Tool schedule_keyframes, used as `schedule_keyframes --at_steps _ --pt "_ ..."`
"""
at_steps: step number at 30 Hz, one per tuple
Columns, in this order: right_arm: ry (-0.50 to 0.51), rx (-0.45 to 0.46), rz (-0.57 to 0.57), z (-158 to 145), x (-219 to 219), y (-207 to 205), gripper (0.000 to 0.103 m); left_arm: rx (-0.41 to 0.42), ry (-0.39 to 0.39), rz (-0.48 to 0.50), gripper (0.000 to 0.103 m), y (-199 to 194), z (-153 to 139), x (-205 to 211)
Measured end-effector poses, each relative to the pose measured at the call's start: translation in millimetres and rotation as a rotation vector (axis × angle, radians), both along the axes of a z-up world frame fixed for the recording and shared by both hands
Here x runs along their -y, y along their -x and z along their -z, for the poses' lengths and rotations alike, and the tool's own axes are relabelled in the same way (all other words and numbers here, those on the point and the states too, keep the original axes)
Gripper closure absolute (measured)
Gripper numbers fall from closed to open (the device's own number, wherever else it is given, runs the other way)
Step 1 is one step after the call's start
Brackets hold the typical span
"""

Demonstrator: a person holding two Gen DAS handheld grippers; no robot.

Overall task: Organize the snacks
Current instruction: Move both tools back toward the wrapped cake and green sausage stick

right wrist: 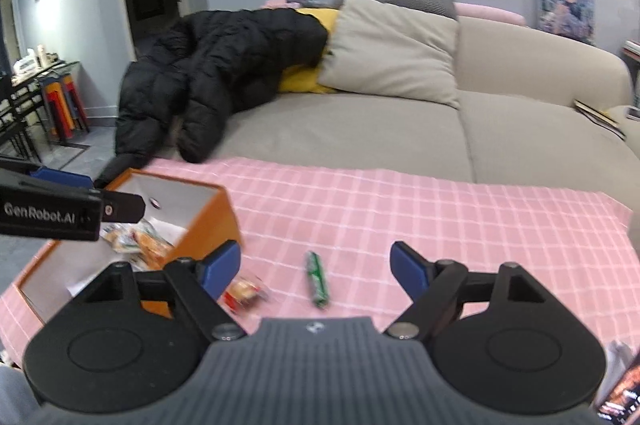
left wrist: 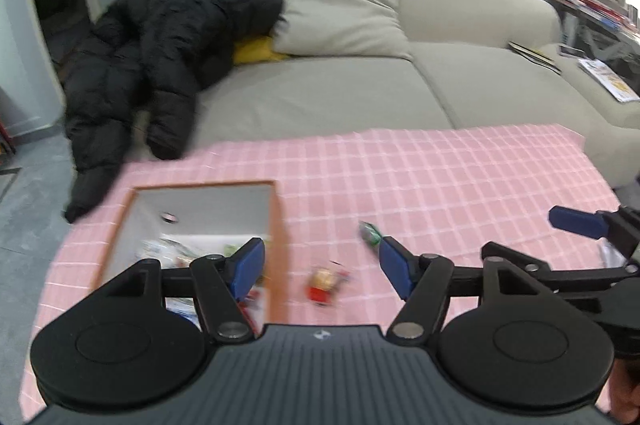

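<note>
on the pink checked cloth (right wrist: 400,209), near its left edge, stands an orange box (right wrist: 208,225) holding snacks. beside it lie a red snack packet (right wrist: 244,291) and a green stick (right wrist: 317,279). both the left gripper (left wrist: 322,267) and right gripper (right wrist: 316,265) gape wide, empty.

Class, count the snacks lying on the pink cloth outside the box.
2. A red-and-yellow snack packet lies next to the orange box; a green wrapped bar lies just right of it. Others may be hidden behind the tools.

Checked pink cloth (right wrist: 400,209) under glossy snack wrappers (right wrist: 317,279); puffy black jacket (left wrist: 160,57).
</note>
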State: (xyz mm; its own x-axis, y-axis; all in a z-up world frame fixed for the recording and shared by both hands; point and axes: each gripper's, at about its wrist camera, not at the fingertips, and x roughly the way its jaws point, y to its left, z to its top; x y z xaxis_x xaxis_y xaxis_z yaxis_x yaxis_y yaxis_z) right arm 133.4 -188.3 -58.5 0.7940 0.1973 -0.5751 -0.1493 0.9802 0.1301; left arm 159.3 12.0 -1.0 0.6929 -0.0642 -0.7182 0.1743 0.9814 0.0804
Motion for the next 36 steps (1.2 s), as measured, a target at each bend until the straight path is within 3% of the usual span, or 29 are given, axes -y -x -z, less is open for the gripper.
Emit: schedule_keyframes --at_steps 8,14,22,30,36 --pt "0.025 -0.077 0.077 46.1 34.6 12.1 0.024 -0.075 0.002 0.067 0.026 -4.2 39.7 38.0" --pt "0.032 -0.100 0.080 77.0 46.1 7.7 0.033 -0.127 -0.008 0.102 0.027 -12.4 73.6 49.1" --pt "0.028 -0.119 0.012 106.1 37.0 -17.6 0.045 -0.177 -0.057 0.103 0.028 -31.4 114.2 50.1" --pt "0.056 -0.088 -0.112 127.9 13.9 -58.7 0.050 -0.205 -0.075 0.077 0.028 -54.7 136.3 39.5" --pt "0.075 -0.115 -0.193 149.9 -0.7 -93.9 0.057 -0.204 -0.069 0.068 0.028 -64.5 144.1 33.5"
